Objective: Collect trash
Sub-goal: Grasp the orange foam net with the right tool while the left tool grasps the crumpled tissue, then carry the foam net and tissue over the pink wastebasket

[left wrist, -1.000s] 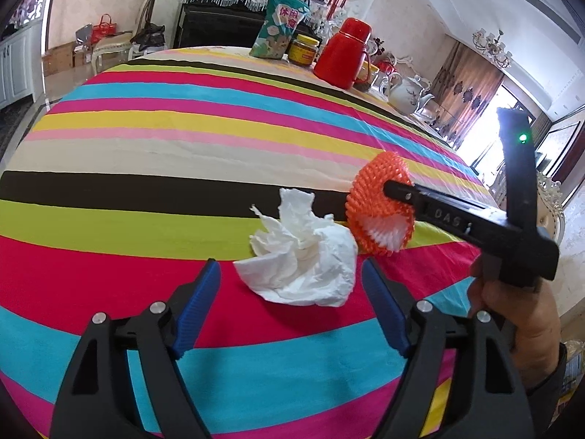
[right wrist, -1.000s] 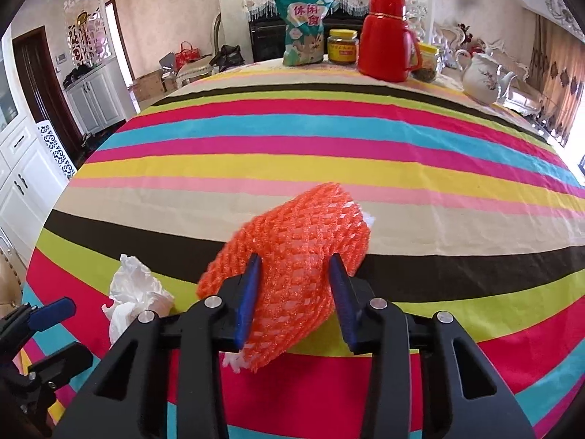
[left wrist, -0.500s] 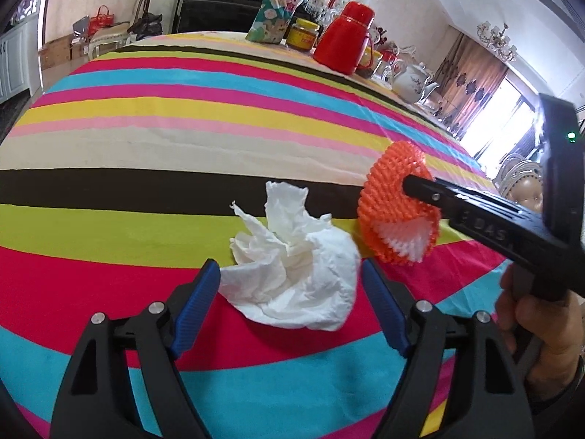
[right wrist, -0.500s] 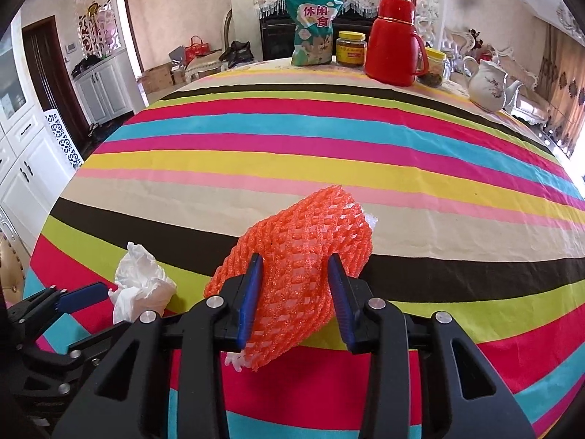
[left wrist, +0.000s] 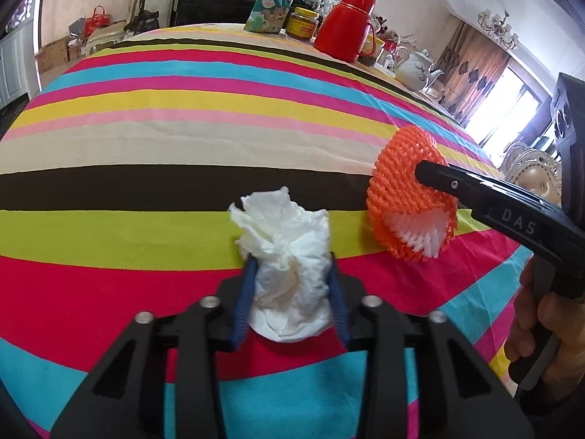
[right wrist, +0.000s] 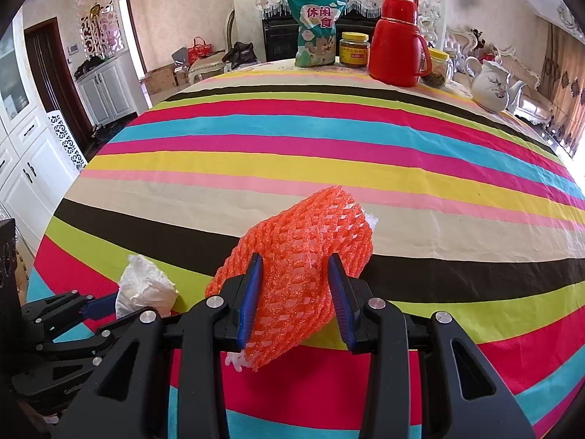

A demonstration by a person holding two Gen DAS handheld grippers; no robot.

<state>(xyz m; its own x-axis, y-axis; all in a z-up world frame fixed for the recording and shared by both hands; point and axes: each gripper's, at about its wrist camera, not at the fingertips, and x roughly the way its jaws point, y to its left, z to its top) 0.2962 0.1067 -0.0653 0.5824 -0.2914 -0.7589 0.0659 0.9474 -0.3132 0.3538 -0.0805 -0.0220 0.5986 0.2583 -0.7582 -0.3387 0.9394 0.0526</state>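
Both views bright, daylight lit. Left wrist view: window (left wrist: 512, 109) at right blown out, overexposed. Strong fisheye distortion; striped surface (right wrist: 329, 161) bows upward, black vignette at corners. Focus sharp at centre, bkgd slightly soft. Shadows soft, faint. Mild glare on red flask (right wrist: 396, 47).

- The crumpled tissue (left wrist: 289, 256) lies near the table's (right wrist: 329, 168) near edge, between the left gripper's (left wrist: 290, 296) pads.
- The foam fruit net (right wrist: 303, 270) sits to its right, above the cloth, in the right gripper (right wrist: 294, 300).
- Along the far edge, left to right: snack bag (right wrist: 317, 31), jar (right wrist: 354, 49), thermos (right wrist: 396, 42), second jar (right wrist: 437, 67), teapot (right wrist: 490, 86).
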